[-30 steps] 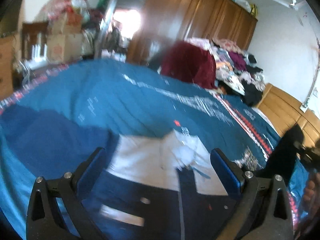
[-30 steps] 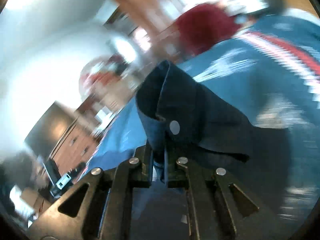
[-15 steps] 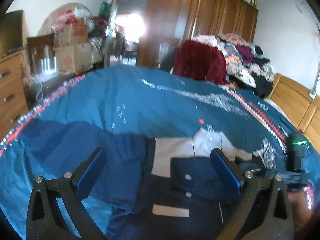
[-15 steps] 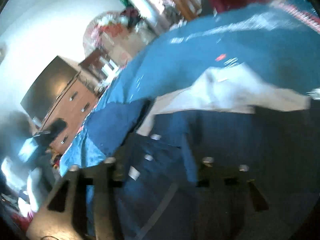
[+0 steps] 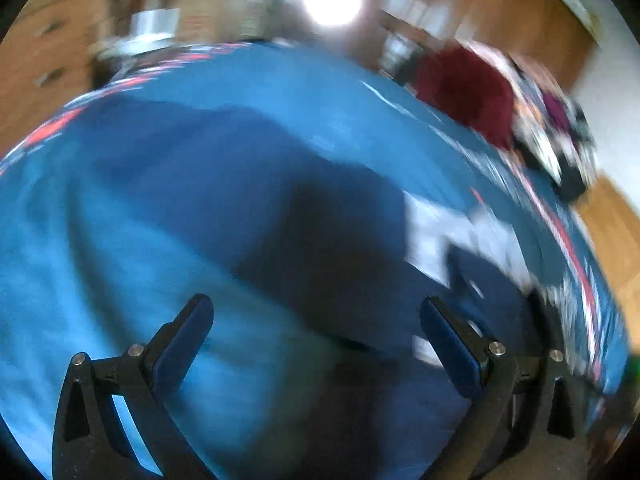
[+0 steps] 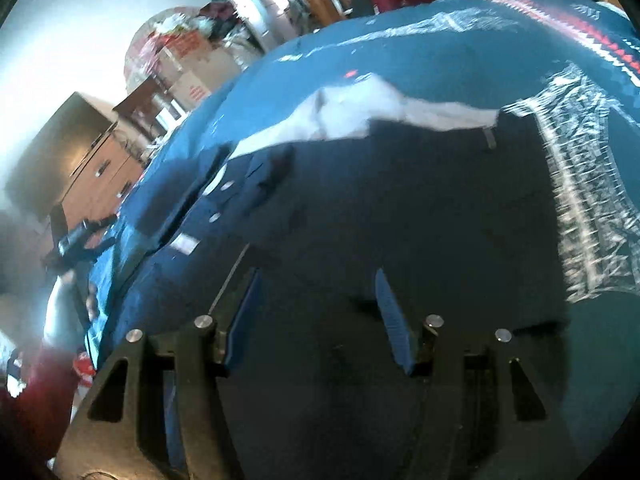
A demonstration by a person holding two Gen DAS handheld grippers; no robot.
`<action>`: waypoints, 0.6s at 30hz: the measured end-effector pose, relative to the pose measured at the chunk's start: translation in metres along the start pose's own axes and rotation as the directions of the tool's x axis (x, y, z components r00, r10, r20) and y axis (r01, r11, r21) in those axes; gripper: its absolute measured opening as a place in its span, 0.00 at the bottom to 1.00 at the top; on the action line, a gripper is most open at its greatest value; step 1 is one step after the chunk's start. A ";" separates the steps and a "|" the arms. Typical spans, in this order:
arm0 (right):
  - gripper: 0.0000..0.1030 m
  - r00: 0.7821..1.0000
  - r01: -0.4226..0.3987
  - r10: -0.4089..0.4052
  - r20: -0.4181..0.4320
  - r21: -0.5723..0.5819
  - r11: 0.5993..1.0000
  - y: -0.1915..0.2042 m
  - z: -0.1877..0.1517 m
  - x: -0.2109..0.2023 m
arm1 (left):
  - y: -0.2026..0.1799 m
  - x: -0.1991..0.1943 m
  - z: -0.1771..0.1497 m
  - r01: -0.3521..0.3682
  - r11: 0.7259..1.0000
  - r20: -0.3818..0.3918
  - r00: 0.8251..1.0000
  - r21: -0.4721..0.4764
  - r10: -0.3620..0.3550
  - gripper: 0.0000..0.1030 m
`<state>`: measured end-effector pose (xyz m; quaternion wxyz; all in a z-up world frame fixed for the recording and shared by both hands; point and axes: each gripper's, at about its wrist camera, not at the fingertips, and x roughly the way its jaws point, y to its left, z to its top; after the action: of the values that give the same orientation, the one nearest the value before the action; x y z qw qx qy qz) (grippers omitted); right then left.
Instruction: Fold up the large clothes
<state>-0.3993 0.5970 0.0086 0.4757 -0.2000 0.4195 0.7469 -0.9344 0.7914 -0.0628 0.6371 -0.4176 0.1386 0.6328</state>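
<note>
Navy shirt (image 6: 400,208) limp, likely light; take sleeve edge at 9 o'clock; left gripper (image 5: 316,320) wide open, right gripper (image 6: 316,312) parted, both empty

Left claw (image 5: 316,322) and right claw (image 6: 318,300): black angular frames with triangular cut-outs, silver round screws, blue pads (image 5: 182,336) inside each finger.
</note>
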 end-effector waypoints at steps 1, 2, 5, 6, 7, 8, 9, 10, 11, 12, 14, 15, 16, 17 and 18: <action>0.56 1.000 -0.006 0.006 -0.005 -0.002 1.000 0.005 -0.003 0.005 | 0.031 -0.010 0.010 -0.009 0.998 0.027 1.000 -0.063 0.010 1.00; 0.57 1.000 -0.017 0.017 -0.015 -0.007 1.000 0.013 -0.005 0.009 | 0.058 -0.019 0.018 -0.017 0.993 0.048 0.999 -0.115 0.023 1.00; 0.57 0.999 -0.032 0.031 -0.035 -0.024 0.999 0.033 -0.007 0.021 | 0.137 -0.032 0.053 -0.044 0.971 0.109 0.992 -0.236 0.071 1.00; 0.57 0.999 -0.037 0.036 -0.041 -0.027 0.999 0.035 -0.009 0.025 | 0.152 -0.030 0.060 -0.042 0.967 0.109 0.992 -0.250 0.071 1.00; 0.57 0.998 -0.042 0.040 -0.049 -0.029 0.999 0.040 -0.008 0.031 | 0.170 -0.025 0.072 -0.047 0.962 0.106 0.991 -0.270 0.078 1.00; 0.57 0.998 -0.040 0.039 -0.056 -0.030 0.999 0.045 -0.005 0.038 | 0.186 -0.018 0.082 -0.035 0.955 0.100 0.993 -0.295 0.067 1.00; 0.57 0.997 -0.042 0.040 -0.063 -0.031 0.999 0.048 -0.004 0.043 | 0.198 -0.011 0.088 -0.014 0.948 0.089 0.995 -0.319 0.045 0.99; 0.57 0.997 -0.046 0.044 -0.069 -0.032 0.998 0.051 -0.003 0.048 | 0.211 0.000 0.095 -0.008 0.938 0.074 0.997 -0.346 0.036 0.99; 0.57 0.996 -0.046 0.043 -0.072 -0.036 0.998 0.055 -0.002 0.051 | 0.220 0.011 0.100 -0.012 0.933 0.056 0.998 -0.361 0.035 0.97; 0.57 0.996 -0.048 0.045 -0.075 -0.040 0.998 0.060 0.001 0.057 | 0.227 0.023 0.105 -0.021 0.931 0.039 0.999 -0.365 0.038 0.96; 0.57 0.995 -0.053 0.049 -0.083 -0.047 0.997 0.065 0.001 0.063 | 0.234 0.041 0.112 -0.058 0.935 0.010 0.998 -0.350 0.066 0.86; 0.57 0.995 -0.051 0.047 -0.086 -0.052 0.997 0.068 0.001 0.066 | 0.235 0.050 0.116 -0.077 0.936 -0.002 0.997 -0.342 0.081 0.82; 0.57 0.995 -0.053 0.047 -0.091 -0.056 0.997 0.071 0.001 0.069 | 0.237 0.058 0.118 -0.087 0.936 -0.010 0.996 -0.341 0.089 0.76; 0.57 0.994 -0.056 0.050 -0.099 -0.060 0.997 0.073 0.001 0.072 | 0.239 0.064 0.121 -0.089 0.937 -0.006 0.996 -0.339 0.092 0.72; 0.57 0.993 -0.056 0.050 -0.106 -0.062 0.996 0.075 -0.001 0.075 | 0.239 0.066 0.125 -0.087 0.939 0.001 0.996 -0.333 0.093 0.71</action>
<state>-0.4999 0.6226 -0.0116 0.4263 -0.2428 0.4246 0.7609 -1.1881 0.8898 -0.1183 0.5292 -0.5069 0.0434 0.6790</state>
